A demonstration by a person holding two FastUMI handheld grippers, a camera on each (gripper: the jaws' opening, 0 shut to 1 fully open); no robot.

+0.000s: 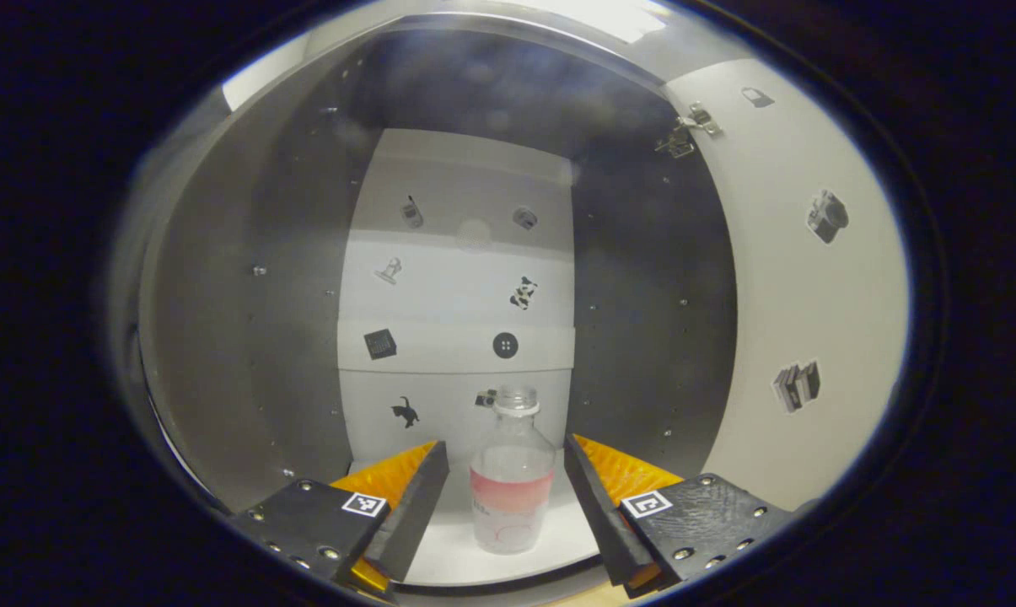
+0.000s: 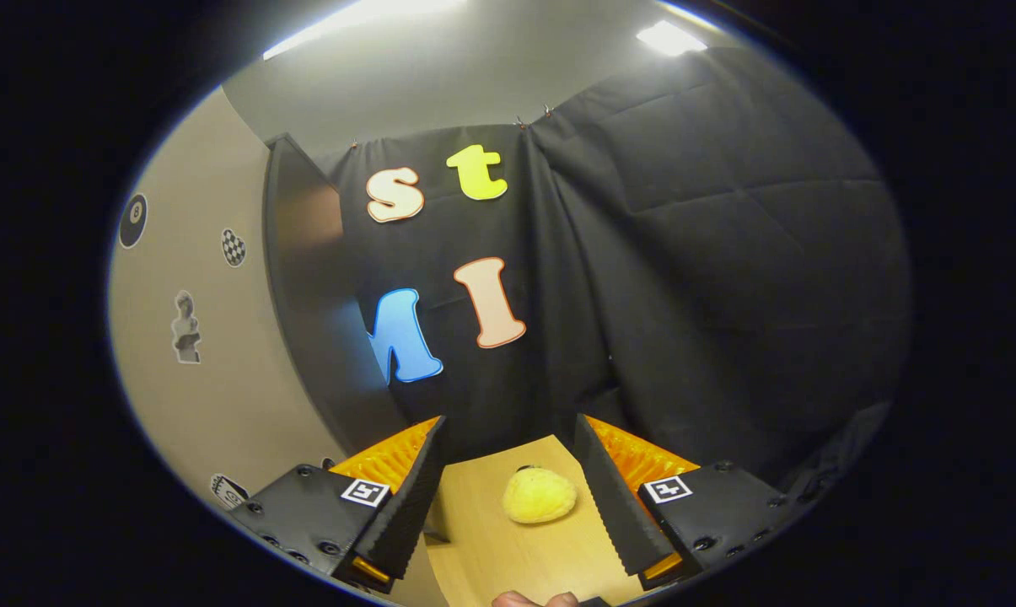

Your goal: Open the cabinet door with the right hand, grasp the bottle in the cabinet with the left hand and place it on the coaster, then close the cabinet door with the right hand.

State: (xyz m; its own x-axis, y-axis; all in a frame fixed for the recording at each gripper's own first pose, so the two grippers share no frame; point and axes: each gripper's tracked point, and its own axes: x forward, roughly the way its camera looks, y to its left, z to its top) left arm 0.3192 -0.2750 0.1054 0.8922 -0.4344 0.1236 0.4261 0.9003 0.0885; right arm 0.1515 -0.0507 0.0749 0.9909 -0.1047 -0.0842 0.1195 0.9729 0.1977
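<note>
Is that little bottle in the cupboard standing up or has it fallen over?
Standing up. The clear plastic bottle with a pink label band sits upright on the white cabinet floor, its cap on top, between the open left hand-held gripper fingers.

- My left gripper (image 1: 506,472) points straight ahead, level, its two fingers spread wide apart and touching nothing.
- My right gripper (image 2: 508,472) is likewise spread wide, gripping nothing, angled slightly downward.
</note>
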